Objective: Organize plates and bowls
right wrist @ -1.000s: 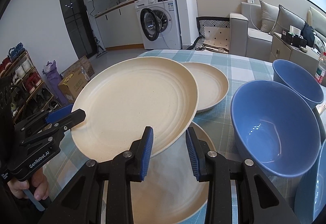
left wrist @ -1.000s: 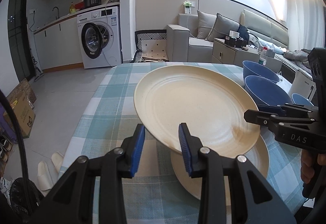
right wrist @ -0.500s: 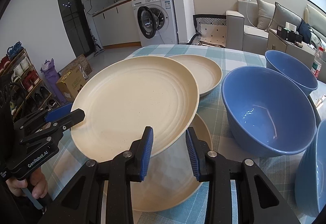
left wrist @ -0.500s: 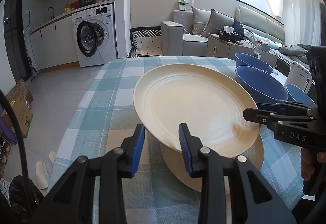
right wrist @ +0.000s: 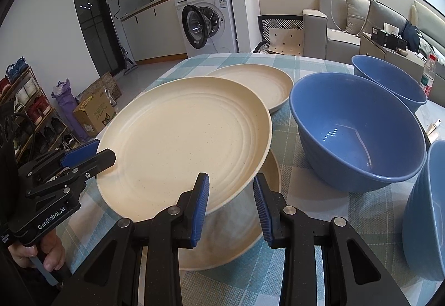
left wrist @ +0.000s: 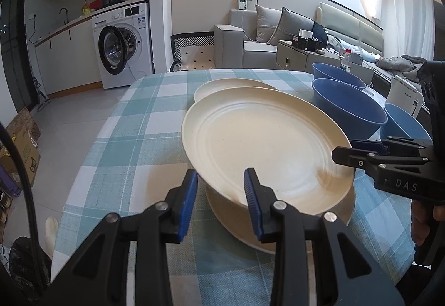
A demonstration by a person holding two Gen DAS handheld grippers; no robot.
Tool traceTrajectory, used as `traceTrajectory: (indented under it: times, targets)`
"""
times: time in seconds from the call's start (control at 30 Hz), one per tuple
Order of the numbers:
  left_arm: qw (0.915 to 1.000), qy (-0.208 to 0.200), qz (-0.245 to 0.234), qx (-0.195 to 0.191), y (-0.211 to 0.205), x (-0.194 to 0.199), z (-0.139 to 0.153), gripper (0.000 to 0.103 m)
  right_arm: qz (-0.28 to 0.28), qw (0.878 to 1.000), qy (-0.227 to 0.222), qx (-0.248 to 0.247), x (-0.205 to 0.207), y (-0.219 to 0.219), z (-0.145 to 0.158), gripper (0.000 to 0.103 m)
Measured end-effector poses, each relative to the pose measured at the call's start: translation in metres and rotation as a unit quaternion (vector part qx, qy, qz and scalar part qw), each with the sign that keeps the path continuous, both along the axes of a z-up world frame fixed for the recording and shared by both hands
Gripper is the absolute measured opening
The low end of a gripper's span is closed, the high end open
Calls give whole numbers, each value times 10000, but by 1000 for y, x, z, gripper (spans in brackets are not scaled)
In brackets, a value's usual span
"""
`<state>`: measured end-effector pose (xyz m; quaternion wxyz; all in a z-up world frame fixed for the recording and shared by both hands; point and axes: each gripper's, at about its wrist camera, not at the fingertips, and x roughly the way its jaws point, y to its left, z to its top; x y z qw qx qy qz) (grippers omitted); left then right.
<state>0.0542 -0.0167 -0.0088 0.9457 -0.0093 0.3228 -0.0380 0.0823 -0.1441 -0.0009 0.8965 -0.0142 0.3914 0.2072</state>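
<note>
Cream top plate is off the table, tilted, hanging over the lower plate. We read the step as stacking it down.

Key relation: the lower plate sits directly beneath and a bit toward the right-hand side, so in the right wrist view the top plate overhangs it to the left. A round plate has no long axis, so only the tilt matters. We judge it needs levelling and a small shift right before it drops.

Left gripper: jaws apart, near rim crossing the gap. Right gripper: jaws apart too, the rim against its left pad only and the other pad clear. We can't tell whether either really pinches; it looks more like the plate is carried between the two tools on opposite rims. Both are equally near.

A third plate lies flat further back. The blue bowl is just beside the stack on the right, with more blue bowls past it.

Surface is a teal check tablecloth. Room has a washing machine and a grey sofa.
</note>
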Motion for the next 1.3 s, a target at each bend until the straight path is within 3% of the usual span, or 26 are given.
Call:
traceTrajectory:
  times: [0.6, 0.7, 0.83, 0.9, 1.3]
  targets:
    - [9999, 69, -92, 19, -10, -8, -7, 33, -82, 9999, 89, -29, -9, -7, -5, 34]
    - [9991, 23, -418, -104, -18, -12, -7, 33, -5, 9999, 115, 71, -10, -8, -5, 34]
    - [9966, -164, -702, 403, -40, -20, -8, 33, 81, 9993, -54, -370, -11, 3, -13, 34]
    - [9964, -92, -767, 352, -41, -19, -10, 33, 143, 9997, 104, -145, -9, 1, -18, 34]
    - [9996, 195, -189, 107, -16, -2, -17, 40, -44, 9993, 36, -372, -3, -8, -22, 38]
